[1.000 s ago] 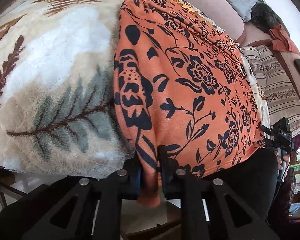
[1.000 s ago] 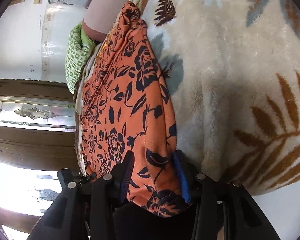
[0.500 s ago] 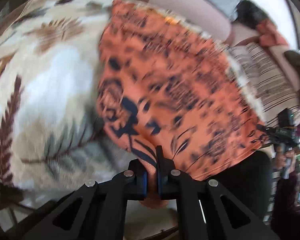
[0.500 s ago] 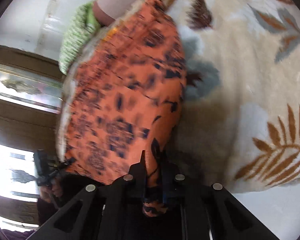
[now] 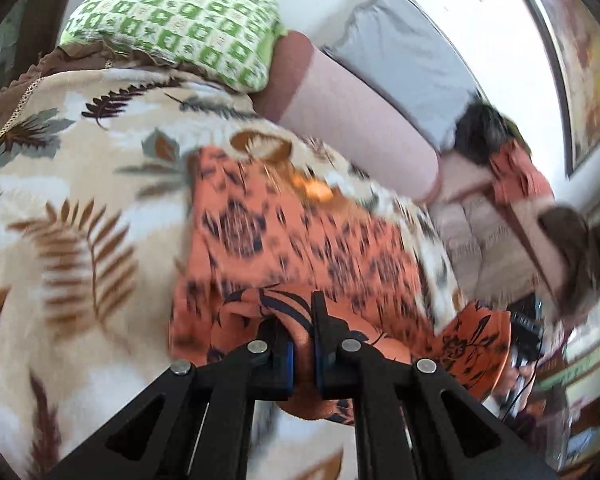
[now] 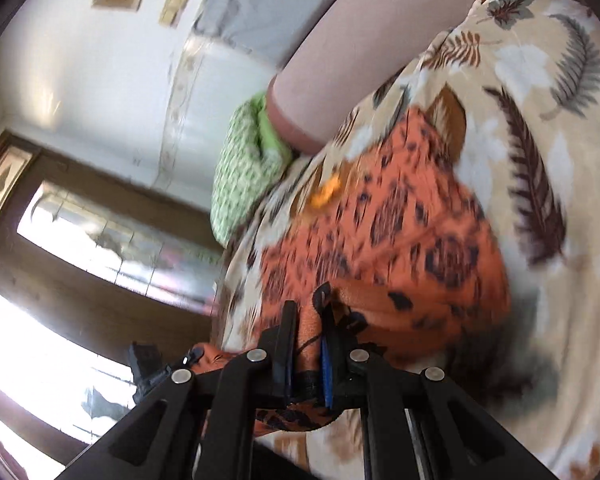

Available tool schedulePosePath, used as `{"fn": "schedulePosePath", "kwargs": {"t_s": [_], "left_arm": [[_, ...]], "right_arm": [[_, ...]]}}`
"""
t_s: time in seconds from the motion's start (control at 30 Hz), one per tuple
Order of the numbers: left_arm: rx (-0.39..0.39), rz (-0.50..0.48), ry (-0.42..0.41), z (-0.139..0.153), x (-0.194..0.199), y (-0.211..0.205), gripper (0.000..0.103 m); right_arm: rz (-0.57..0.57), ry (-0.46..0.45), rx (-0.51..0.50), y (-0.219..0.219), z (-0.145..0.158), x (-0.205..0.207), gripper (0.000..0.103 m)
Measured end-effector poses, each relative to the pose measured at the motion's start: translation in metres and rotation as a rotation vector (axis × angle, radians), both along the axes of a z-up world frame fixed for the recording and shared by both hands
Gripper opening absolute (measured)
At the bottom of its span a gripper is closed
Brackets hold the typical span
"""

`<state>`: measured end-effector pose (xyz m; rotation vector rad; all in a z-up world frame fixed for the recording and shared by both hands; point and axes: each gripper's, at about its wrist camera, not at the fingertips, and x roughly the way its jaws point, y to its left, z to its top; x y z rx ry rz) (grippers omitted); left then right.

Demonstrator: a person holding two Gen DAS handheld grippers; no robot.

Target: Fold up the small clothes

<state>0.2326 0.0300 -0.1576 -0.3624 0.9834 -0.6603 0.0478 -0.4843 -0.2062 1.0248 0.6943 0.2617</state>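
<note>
My left gripper (image 5: 303, 344) is clamped on a bunched near corner of the orange floral garment (image 5: 284, 240), which lies spread on the leaf-patterned blanket (image 5: 80, 200), on the near side of the green checked pillow (image 5: 180, 20). My right gripper (image 6: 306, 344) is pinched shut on the garment's other near corner, lifted off the blanket.

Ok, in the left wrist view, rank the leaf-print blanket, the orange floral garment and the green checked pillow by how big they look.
1. leaf-print blanket, fills most of the frame's left half
2. orange floral garment
3. green checked pillow, though it lies farthest from the camera, so its smaller look is unsure
</note>
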Motion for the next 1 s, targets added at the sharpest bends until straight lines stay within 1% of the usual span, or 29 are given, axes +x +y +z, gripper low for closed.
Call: {"fn": "schedulePosePath", "kwargs": {"t_s": [0.13, 0.23, 0.33, 0.37, 0.4, 0.43, 0.47, 0.53, 0.57, 0.63, 0.67, 0.7, 0.73, 0.77, 0.8, 0.83, 0.87, 0.9, 0.93, 1.0], "left_arm": [[0.025, 0.04, 0.018, -0.012, 0.065, -0.015, 0.007], [0.054, 0.082, 0.004, -0.018, 0.12, -0.028, 0.007], [0.049, 0.125, 0.026, -0.034, 0.167, -0.038, 0.007], [0.045, 0.13, 0.046, -0.044, 0.183, -0.043, 0.007], [0.064, 0.135, 0.059, -0.055, 0.196, -0.049, 0.008], [0.088, 0.147, 0.064, -0.063, 0.203, -0.053, 0.008], [0.109, 0.155, 0.065, -0.07, 0.209, -0.057, 0.009], [0.112, 0.162, 0.044, -0.081, 0.21, -0.058, 0.01], [0.094, 0.174, 0.037, -0.083, 0.207, -0.054, 0.014], [0.022, 0.204, 0.01, -0.082, 0.195, -0.041, 0.018], [0.006, 0.231, -0.006, -0.079, 0.189, -0.035, 0.025], [-0.009, 0.267, -0.022, -0.075, 0.181, -0.028, 0.033], [-0.015, 0.324, -0.039, -0.07, 0.173, -0.019, 0.052], [-0.017, 0.377, -0.055, -0.067, 0.167, -0.011, 0.064], [-0.031, 0.44, -0.078, -0.06, 0.157, -0.001, 0.066], [-0.059, 0.492, -0.106, -0.052, 0.144, 0.012, 0.066], [-0.057, 0.515, -0.121, -0.045, 0.136, 0.017, 0.066], [-0.015, 0.544, -0.142, -0.036, 0.123, 0.021, 0.066], [0.028, 0.552, -0.156, -0.03, 0.113, 0.02, 0.067], [0.088, 0.538, -0.168, -0.022, 0.086, 0.011, 0.067]], "right_arm": [[-0.072, 0.018, 0.031, -0.028, -0.008, 0.054, 0.011], [-0.133, 0.047, 0.04, -0.05, -0.018, 0.104, 0.011], [-0.211, 0.069, 0.061, -0.072, -0.037, 0.154, 0.011], [-0.251, 0.085, 0.064, -0.079, -0.046, 0.17, 0.011], [-0.298, 0.122, 0.082, -0.086, -0.059, 0.184, 0.013], [-0.326, 0.157, 0.101, -0.091, -0.07, 0.193, 0.014], [-0.356, 0.197, 0.137, -0.094, -0.088, 0.203, 0.014], [-0.383, 0.229, 0.194, -0.098, -0.109, 0.208, 0.014], [-0.395, 0.222, 0.233, -0.098, -0.119, 0.207, 0.015], [-0.403, 0.144, 0.282, -0.1, -0.124, 0.196, 0.017], [-0.41, 0.107, 0.292, -0.102, -0.125, 0.19, 0.018], [-0.417, 0.097, 0.299, -0.103, -0.125, 0.185, 0.026], [-0.426, 0.095, 0.317, -0.106, -0.122, 0.179, 0.046], [-0.428, 0.075, 0.332, -0.107, -0.118, 0.173, 0.066], [-0.44, 0.045, 0.337, -0.108, -0.111, 0.166, 0.093], [-0.474, 0.011, 0.329, -0.107, -0.101, 0.156, 0.095], [-0.524, -0.027, 0.31, -0.106, -0.09, 0.145, 0.095], [-0.539, -0.058, 0.296, -0.103, -0.081, 0.139, 0.095], [-0.526, -0.072, 0.281, -0.098, -0.073, 0.136, 0.095], [-0.458, -0.056, 0.21, -0.078, -0.053, 0.139, 0.095]]}}
